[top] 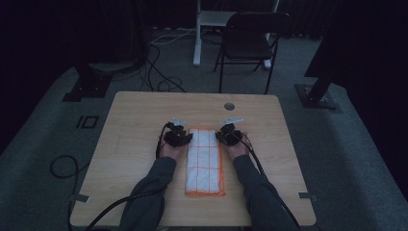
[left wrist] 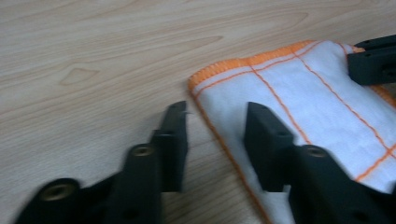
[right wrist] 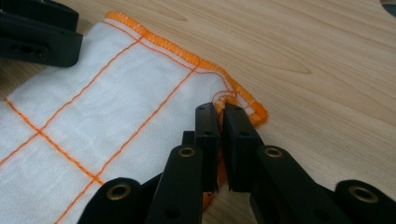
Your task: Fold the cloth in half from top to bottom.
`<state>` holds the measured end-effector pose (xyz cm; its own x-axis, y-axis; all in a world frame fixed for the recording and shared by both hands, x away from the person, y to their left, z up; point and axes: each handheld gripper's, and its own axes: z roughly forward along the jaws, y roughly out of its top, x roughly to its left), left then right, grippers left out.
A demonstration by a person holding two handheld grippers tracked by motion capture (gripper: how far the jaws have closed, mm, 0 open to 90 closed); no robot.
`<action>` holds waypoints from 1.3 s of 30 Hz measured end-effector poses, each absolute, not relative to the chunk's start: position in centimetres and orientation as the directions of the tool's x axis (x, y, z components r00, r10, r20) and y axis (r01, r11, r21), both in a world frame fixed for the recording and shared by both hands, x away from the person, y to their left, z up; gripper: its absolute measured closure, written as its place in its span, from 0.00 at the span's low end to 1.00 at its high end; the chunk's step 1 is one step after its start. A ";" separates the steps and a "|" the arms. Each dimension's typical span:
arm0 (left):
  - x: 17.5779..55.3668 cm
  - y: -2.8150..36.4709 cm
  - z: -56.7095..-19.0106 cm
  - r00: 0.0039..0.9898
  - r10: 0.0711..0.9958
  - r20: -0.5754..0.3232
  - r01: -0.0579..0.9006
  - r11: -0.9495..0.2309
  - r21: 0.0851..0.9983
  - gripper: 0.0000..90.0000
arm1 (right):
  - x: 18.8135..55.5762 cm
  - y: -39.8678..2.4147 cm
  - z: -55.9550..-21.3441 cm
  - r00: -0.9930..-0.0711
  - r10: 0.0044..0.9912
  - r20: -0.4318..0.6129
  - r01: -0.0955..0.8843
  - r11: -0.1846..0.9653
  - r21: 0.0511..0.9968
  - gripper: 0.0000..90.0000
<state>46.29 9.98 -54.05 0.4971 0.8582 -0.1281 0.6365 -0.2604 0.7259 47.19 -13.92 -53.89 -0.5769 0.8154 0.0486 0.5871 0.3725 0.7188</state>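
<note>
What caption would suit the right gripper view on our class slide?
Right claw shut on the corner of a white cloth with orange edging, on a wooden table.

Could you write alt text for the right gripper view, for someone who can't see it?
The right hand-held gripper has its two black jaws pinched on the corner of a white cloth with orange grid lines and orange hem, lying on a light wooden table. The other hand-held gripper shows at upper left.

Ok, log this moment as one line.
stage: gripping far corners of cloth | right gripper: shut on cloth corner | left gripper: jaws astride cloth edge, gap visible | cloth: folded, flat on table
</note>
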 end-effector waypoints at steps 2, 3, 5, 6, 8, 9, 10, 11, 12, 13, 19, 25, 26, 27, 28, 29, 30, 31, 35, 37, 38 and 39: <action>46.1 9.6 -53.9 0.515 0.850 -0.107 0.619 -0.283 0.733 0.91 | 47.2 -13.9 -53.9 -0.577 0.815 0.047 0.585 0.371 0.721 0.96; 46.2 9.5 -53.9 0.518 0.849 -0.105 0.619 -0.287 0.731 0.94 | 47.1 -13.9 -53.9 -0.576 0.816 0.049 0.585 0.370 0.721 0.96; 46.2 9.5 -53.6 0.520 0.848 -0.107 0.616 -0.284 0.735 0.98 | 47.1 -13.9 -53.8 -0.576 0.816 0.049 0.584 0.368 0.723 0.96; 46.3 9.5 -53.5 0.523 0.846 -0.103 0.614 -0.290 0.735 0.98 | 47.1 -13.9 -53.7 -0.577 0.816 0.045 0.581 0.370 0.725 0.96; 46.3 9.6 -53.1 0.529 0.843 -0.097 0.607 -0.296 0.737 0.99 | 47.0 -14.0 -53.5 -0.579 0.814 0.039 0.569 0.370 0.735 0.96; 46.3 9.6 -53.0 0.531 0.842 -0.095 0.604 -0.297 0.740 0.99 | 47.0 -14.0 -53.3 -0.580 0.814 0.038 0.564 0.368 0.739 0.96; 46.3 9.6 -52.8 0.531 0.842 -0.096 0.601 -0.295 0.743 1.00 | 46.9 -14.0 -53.2 -0.580 0.814 0.037 0.560 0.365 0.744 0.96; 46.3 9.6 -52.6 0.532 0.842 -0.093 0.599 -0.296 0.744 1.00 | 46.9 -14.0 -53.1 -0.579 0.815 0.034 0.556 0.364 0.748 0.96; 46.2 9.6 -52.6 0.533 0.841 -0.091 0.594 -0.296 0.748 1.00 | 46.9 -14.0 -53.0 -0.581 0.813 0.031 0.551 0.365 0.750 0.96; 46.2 9.6 -52.5 0.534 0.841 -0.090 0.591 -0.295 0.751 1.00 | 46.8 -14.0 -52.9 -0.581 0.814 0.028 0.549 0.366 0.752 0.96; 45.7 9.5 -51.9 0.543 0.835 -0.096 0.573 -0.285 0.768 1.00 | 46.4 -14.1 -52.3 -0.586 0.810 0.024 0.532 0.362 0.766 0.96; 44.6 9.6 -50.8 0.563 0.821 -0.099 0.542 -0.276 0.793 1.00 | 45.1 -14.5 -51.3 -0.595 0.803 0.035 0.505 0.339 0.794 0.96; 44.4 9.6 -50.7 0.565 0.820 -0.097 0.539 -0.277 0.796 1.00 | 44.9 -14.6 -51.2 -0.596 0.802 0.032 0.500 0.340 0.796 0.96; 44.2 9.7 -50.5 0.569 0.816 -0.096 0.533 -0.278 0.799 1.00 | 44.8 -14.6 -51.1 -0.595 0.803 0.036 0.500 0.335 0.798 0.96; 43.9 9.8 -50.3 0.574 0.814 -0.095 0.526 -0.277 0.804 1.00 | 44.7 -14.7 -51.0 -0.598 0.801 0.035 0.497 0.335 0.801 0.96; 43.7 9.9 -50.1 0.579 0.810 -0.094 0.521 -0.279 0.807 1.00 | 44.4 -14.8 -50.8 -0.601 0.798 0.038 0.493 0.333 0.803 0.96; 43.5 10.0 -49.9 0.582 0.808 -0.092 0.517 -0.280 0.809 1.00 | 44.3 -14.9 -50.6 -0.605 0.796 0.037 0.487 0.333 0.807 0.96; 43.2 10.0 -49.7 0.586 0.805 -0.093 0.511 -0.278 0.813 1.00 | 44.1 -14.9 -50.4 -0.608 0.793 0.040 0.486 0.332 0.809 0.96; 42.2 10.3 -48.9 0.604 0.793 -0.086 0.489 -0.282 0.826 1.00 | 43.4 -15.0 -49.6 -0.622 0.782 0.045 0.468 0.325 0.822 0.96; 41.6 10.5 -48.6 0.609 0.787 -0.095 0.484 -0.275 0.831 1.00 | 42.9 -15.0 -49.1 -0.629 0.776 0.046 0.459 0.322 0.828 0.96; 41.3 10.6 -48.5 0.611 0.786 -0.096 0.481 -0.273 0.833 1.00 | 42.6 -15.0 -48.8 -0.632 0.773 0.044 0.451 0.321 0.833 0.96; 41.0 10.7 -48.3 0.616 0.781 -0.102 0.479 -0.268 0.836 1.00 | 42.3 -15.0 -48.6 -0.637 0.769 0.045 0.444 0.319 0.837 0.96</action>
